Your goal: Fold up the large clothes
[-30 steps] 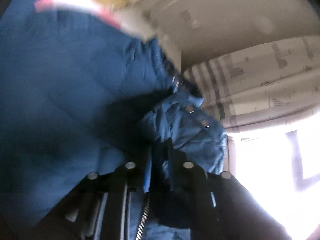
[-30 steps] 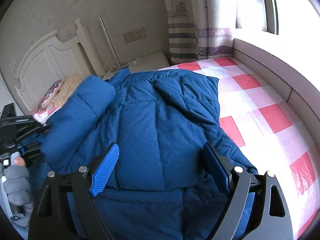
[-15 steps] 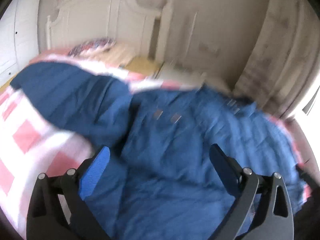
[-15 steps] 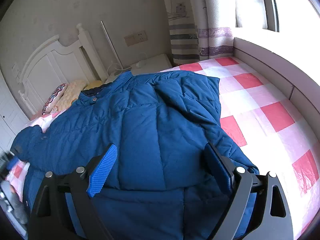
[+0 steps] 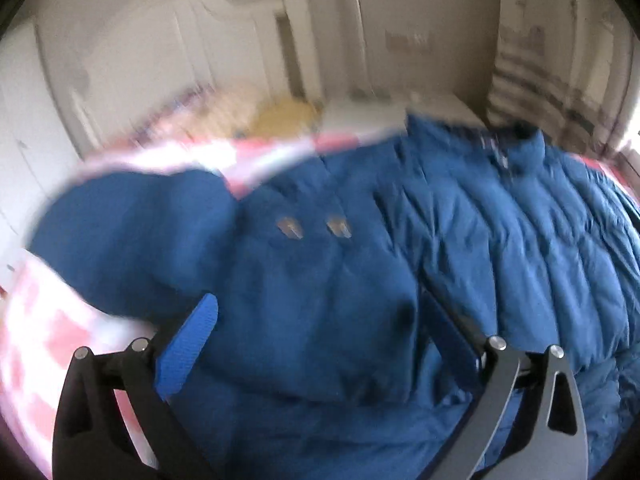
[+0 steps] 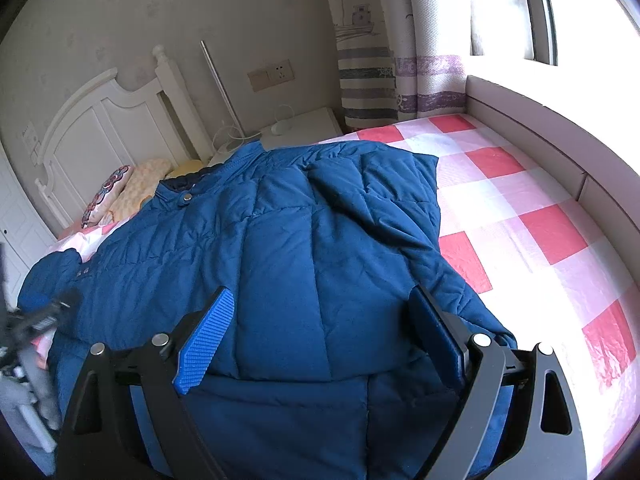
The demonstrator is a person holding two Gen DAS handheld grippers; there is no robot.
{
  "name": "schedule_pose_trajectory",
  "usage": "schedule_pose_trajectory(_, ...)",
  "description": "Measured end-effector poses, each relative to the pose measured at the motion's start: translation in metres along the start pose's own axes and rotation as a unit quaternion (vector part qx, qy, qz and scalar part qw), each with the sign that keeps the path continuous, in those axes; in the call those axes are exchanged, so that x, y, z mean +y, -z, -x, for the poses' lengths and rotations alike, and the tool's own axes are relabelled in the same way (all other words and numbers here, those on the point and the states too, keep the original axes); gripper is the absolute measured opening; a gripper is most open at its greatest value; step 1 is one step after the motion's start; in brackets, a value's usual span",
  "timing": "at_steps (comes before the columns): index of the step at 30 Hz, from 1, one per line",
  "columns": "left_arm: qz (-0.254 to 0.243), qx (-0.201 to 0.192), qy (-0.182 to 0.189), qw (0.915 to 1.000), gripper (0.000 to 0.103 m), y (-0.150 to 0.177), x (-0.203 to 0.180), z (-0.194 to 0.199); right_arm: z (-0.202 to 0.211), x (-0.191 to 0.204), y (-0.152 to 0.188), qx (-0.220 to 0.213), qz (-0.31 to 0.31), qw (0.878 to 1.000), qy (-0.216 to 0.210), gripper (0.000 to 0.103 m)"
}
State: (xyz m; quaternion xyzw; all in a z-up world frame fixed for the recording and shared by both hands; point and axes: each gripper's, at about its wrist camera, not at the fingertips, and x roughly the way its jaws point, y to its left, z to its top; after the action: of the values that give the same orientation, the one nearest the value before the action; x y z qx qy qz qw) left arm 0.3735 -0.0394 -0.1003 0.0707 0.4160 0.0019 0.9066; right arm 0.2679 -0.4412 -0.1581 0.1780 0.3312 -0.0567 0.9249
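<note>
Right wrist view first: the blue puffer jacket [image 6: 280,264] lies spread on the bed [image 6: 520,216], its collar [image 6: 180,192] toward the white headboard [image 6: 100,128] and its hem down by me, so the long axis runs away from both tools. The right gripper [image 6: 320,336] hovers over the hem end with its jaws spread wide and nothing between them; the right sleeve [image 6: 380,200] already lies folded in across the body, its edge running along the checked sheet.

From the left wrist view (blurred, the tool is plainly swinging) the left gripper [image 5: 320,328] is also released, jaws apart above the jacket's left side. The left sleeve [image 5: 132,232] sticks out sideways onto the pink and white bedding, ahead and to the left of those jaws, with two small metal snaps [image 5: 314,227] near the shoulder. That sleeve is the piece not yet folded, I'd judge, and the left tool is clearly the nearer one to it; the right is well apart from it across the whole width of the coat.

The bedding looks soft and smooth, so the padded cloth may slide. Beyond are pillows [image 6: 128,188], a white nightstand [image 6: 296,128], striped curtains [image 6: 372,60] and a bright window.
</note>
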Motion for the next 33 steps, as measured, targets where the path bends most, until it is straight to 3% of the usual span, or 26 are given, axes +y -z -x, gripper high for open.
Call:
schedule_pose_trajectory(4, 0.002, 0.016, 0.014, 0.9998, 0.101, 0.001, 0.000, -0.007, 0.004, -0.007, 0.000, -0.012, -0.013, 1.000, -0.013, 0.086)
schedule_pose_trajectory(8, -0.004, 0.019, 0.008, 0.9998, 0.101, 0.001, -0.004, -0.012, 0.023, -0.019, -0.004, -0.054, -0.050, 0.997, -0.016, 0.086)
schedule_pose_trajectory(12, -0.010, 0.018, -0.001, 0.9998, 0.101, 0.003, -0.009, -0.008, 0.029, 0.022, -0.019, -0.060, 0.037, 0.997, -0.022, 0.085)
schedule_pose_trajectory(16, -0.011, 0.018, -0.002, 0.9998, 0.101, 0.005, -0.011, -0.007, -0.011, 0.086, -0.018, 0.012, 0.184, 0.983, -0.010, 0.085)
schedule_pose_trajectory(18, -0.010, 0.018, 0.000, 0.9998, 0.101, 0.005, -0.010, -0.007, -0.053, 0.098, -0.003, 0.108, 0.224, 0.968, 0.020, 0.085)
schedule_pose_trajectory(19, -0.009, 0.018, 0.002, 0.9998, 0.101, 0.005, -0.009, -0.007, -0.060, 0.099, 0.000, 0.119, 0.228, 0.966, 0.027, 0.086)
schedule_pose_trajectory(22, -0.009, 0.018, 0.001, 0.9998, 0.101, 0.005, -0.009, -0.007, -0.053, 0.093, -0.013, 0.120, 0.213, 0.970, 0.012, 0.085)
schedule_pose_trajectory(25, -0.012, 0.017, -0.003, 0.9998, 0.101, 0.005, -0.010, -0.008, -0.037, 0.078, -0.047, 0.058, 0.170, 0.983, 0.027, 0.085)
schedule_pose_trajectory(27, -0.013, 0.017, -0.004, 0.9998, 0.101, 0.005, -0.010, -0.008, -0.040, 0.059, -0.075, 0.025, 0.117, 0.993, 0.008, 0.086)
schedule_pose_trajectory(28, -0.012, 0.018, -0.004, 0.9998, 0.101, 0.005, -0.009, -0.008, -0.048, 0.056, -0.083, 0.027, 0.110, 0.994, 0.010, 0.087)
schedule_pose_trajectory(31, -0.013, 0.017, -0.003, 0.9998, 0.101, 0.005, -0.009, -0.008, -0.115, 0.032, -0.086, 0.153, 0.092, 0.983, 0.040, 0.088)
schedule_pose_trajectory(33, -0.014, 0.016, -0.002, 0.9998, 0.101, 0.005, -0.010, -0.008, -0.116, 0.032, -0.088, 0.145, 0.102, 0.983, 0.043, 0.089)
